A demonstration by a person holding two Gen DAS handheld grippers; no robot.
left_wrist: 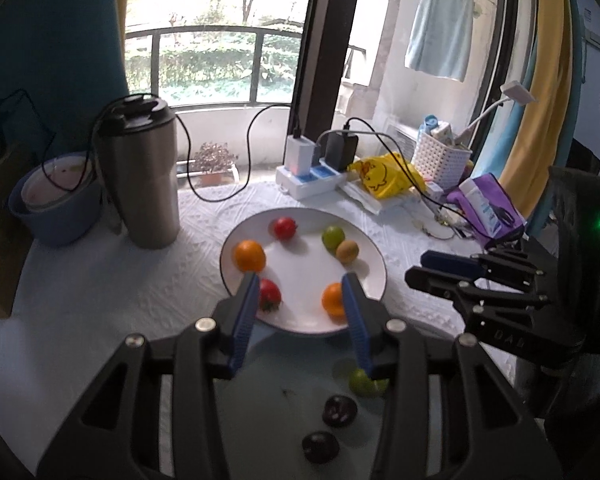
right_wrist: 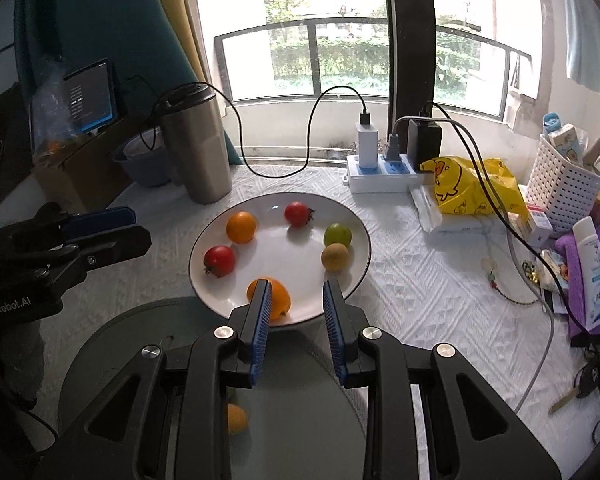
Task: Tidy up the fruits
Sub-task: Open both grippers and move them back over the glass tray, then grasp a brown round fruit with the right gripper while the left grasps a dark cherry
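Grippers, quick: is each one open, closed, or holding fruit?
Left gripper: open, holding nothing, above the white plate.
Right gripper: open, holding nothing, near an orange.

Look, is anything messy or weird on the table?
Nothing is spilled or broken. The fruits sit neatly on the white plate. The only untidy bit is the right side, where the yellow bag, cables and small items pile up by the white basket.

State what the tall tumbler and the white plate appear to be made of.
Tumbler: likely brushed stainless steel, given its dull grey metallic sheen, with a dark, probably plastic lid. White plate: probably glazed ceramic, given its glossy surface reflecting the window and its thin dark rim line.
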